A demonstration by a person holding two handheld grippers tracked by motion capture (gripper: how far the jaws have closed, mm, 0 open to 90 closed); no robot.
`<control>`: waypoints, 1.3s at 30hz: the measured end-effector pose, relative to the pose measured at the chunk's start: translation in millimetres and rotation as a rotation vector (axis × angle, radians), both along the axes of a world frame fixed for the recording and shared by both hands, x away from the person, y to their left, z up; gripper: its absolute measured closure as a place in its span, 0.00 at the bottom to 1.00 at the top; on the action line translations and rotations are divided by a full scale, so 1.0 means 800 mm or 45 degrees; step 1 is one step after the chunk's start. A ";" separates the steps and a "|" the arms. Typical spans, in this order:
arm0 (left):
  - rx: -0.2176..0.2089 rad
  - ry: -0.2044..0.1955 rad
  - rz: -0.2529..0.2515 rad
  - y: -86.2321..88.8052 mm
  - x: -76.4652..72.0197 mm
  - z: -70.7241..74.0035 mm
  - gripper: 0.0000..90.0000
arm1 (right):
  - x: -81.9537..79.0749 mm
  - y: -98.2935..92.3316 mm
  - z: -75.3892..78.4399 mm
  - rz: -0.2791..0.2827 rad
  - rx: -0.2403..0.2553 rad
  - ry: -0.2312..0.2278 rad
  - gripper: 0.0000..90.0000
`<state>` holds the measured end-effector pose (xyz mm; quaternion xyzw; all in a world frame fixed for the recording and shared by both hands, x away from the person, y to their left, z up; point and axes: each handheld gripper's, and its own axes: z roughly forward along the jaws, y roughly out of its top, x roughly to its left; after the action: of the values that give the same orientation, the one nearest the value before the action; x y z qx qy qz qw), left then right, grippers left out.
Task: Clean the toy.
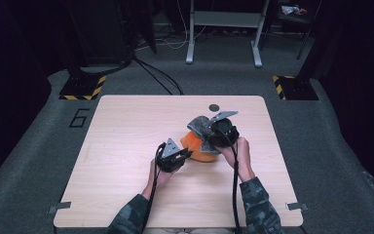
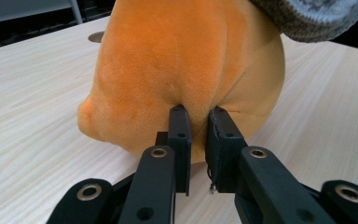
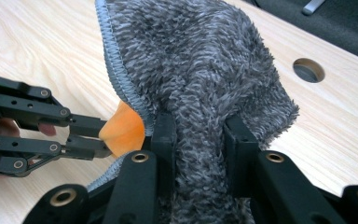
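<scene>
On the wooden counter (image 1: 126, 146), right of its middle, lies an orange plush toy (image 1: 198, 146) with a grey fleecy cloth (image 1: 200, 126) draped over its far side. The left gripper (image 2: 199, 122) comes in from the near left, and its jaws pinch a fold of the orange plush toy between them. The right gripper (image 3: 199, 133) sits over the toy's right side, clamped on a thick bunch of the grey fleecy cloth. A round hole (image 1: 214, 107) shows in the counter just beyond the cloth.
</scene>
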<state>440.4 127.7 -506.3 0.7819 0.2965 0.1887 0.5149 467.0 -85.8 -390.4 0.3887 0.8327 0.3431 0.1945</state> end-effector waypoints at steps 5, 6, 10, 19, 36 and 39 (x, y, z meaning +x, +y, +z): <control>0.035 0.016 0.012 0.002 0.004 -0.004 0.90 | 0.010 0.008 -0.018 0.003 -0.065 0.007 0.77; 0.032 0.014 0.017 0.002 0.004 -0.004 0.90 | 0.010 0.007 -0.019 -0.007 -0.050 0.013 0.77; 0.027 0.019 0.026 0.001 0.005 -0.006 0.90 | 0.008 -0.006 -0.023 -0.033 -0.039 0.039 0.77; 0.026 0.023 0.015 0.004 0.006 -0.006 0.90 | 0.007 -0.033 -0.036 -0.092 -0.040 0.095 0.77; 0.015 0.015 0.014 0.004 0.006 -0.008 0.89 | 0.017 -0.064 -0.073 -0.200 -0.073 0.207 0.77; 0.018 0.012 0.012 0.004 0.006 -0.008 0.89 | 0.021 -0.067 -0.079 -0.217 -0.086 0.234 0.77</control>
<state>445.3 131.0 -512.9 0.7850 0.3012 0.1894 0.5071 483.5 -139.1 -453.9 0.4811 0.8220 0.2600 0.1589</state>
